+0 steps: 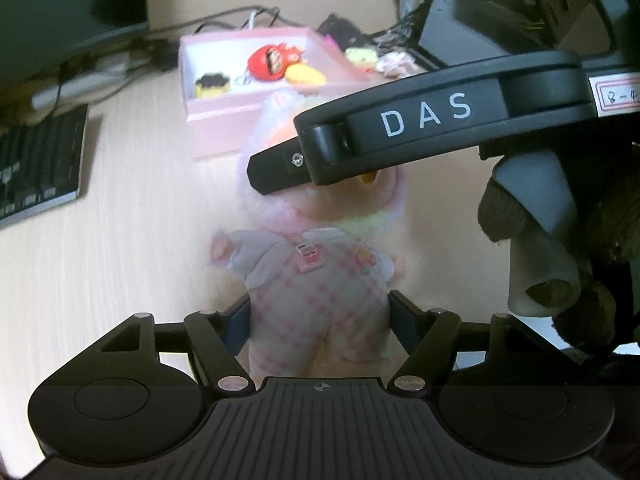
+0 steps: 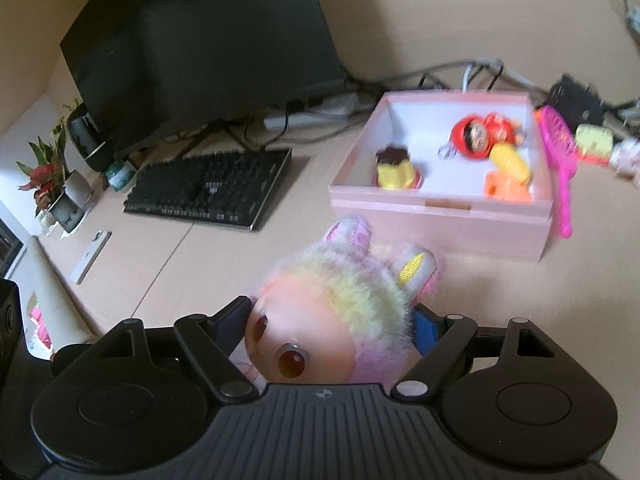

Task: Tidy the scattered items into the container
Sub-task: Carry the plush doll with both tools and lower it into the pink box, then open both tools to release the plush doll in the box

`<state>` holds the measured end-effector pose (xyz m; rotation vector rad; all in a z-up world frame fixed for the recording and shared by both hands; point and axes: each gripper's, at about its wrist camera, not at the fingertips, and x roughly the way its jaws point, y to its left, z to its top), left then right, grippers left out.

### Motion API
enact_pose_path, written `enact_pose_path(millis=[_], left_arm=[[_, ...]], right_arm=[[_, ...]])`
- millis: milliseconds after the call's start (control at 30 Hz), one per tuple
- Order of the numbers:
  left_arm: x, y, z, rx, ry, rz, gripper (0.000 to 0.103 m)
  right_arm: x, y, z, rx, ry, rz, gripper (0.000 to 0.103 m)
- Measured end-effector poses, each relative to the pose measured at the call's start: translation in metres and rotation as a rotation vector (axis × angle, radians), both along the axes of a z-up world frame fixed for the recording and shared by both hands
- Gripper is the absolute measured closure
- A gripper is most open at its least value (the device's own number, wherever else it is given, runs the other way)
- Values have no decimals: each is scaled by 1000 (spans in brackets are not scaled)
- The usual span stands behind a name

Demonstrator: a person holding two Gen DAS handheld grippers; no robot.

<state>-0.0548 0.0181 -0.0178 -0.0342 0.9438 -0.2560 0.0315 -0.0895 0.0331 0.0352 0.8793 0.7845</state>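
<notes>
On the far left of the right wrist view, a potted plant [image 2: 52, 184] stands at the desk edge, with a black keyboard [image 2: 208, 188] beside it and a dark monitor [image 2: 200, 40] behind; the keyboard also shows at the left edge of the left wrist view [image 1: 40, 160]. Toward the centre, a plush doll [image 1: 316, 276] with pastel rainbow fur and a pink checked outfit is held by both grippers at once. The left gripper [image 1: 320, 320] has its jaws closed against the doll's lower body, one finger pressing each side of the checked fabric. The right gripper [image 2: 332, 320] has its jaws closed around the doll's head [image 2: 320, 320], with the face and red eyes turned toward the camera; in the left wrist view the same gripper [image 1: 400, 140] appears from the side as a black bar marked "DAS" crossing in front of the doll's head. The doll sits just in front of the pink box [image 2: 440, 216] — near its front wall, not inside it; whether the doll touches the desk [image 2: 240, 240] cannot be told. The box [image 1: 224, 128] holds a red figure [image 2: 480, 136], a yellow corn toy [image 2: 510, 162], an orange item [image 2: 506, 190] and a small yellow-and-brown figure [image 2: 394, 168]. To the right of the box, a pink comb [image 2: 560, 160] lies against its outer wall — further right, a yellow item [image 2: 594, 140] lies near tangled cables [image 2: 460, 72].
</notes>
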Motion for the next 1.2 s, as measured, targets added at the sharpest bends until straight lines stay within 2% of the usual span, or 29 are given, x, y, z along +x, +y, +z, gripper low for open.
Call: enact_pose_path(millis=[100,367,567,700,800,1000,1100,1200], left_arm=[[9,-1,16,2,-66,-16,28],[48,-6,76,-8,-325,23,28],[93,-3,86,-26,-404,100,28],[125,1,75,-40,-388,156,28],[147,5,52,-56,-321,193,28],[186,13,8,-80,-192,255,28],[195,16,0,-61,-133,251,28],[195,15,-3,-42,-110,220,24]], right_arm=[[8,-4,24,13,-69,-5,22],[44,-5,105,8,-354,37,22],[89,8,126,-50,-464,123,21],[123,23,116,-116,-483,211,21],[150,36,95,-171,-462,267,21],[194,57,33,-233,-337,331,20],[215,59,8,-209,-228,332,16],[224,60,-6,-204,-183,335,16]])
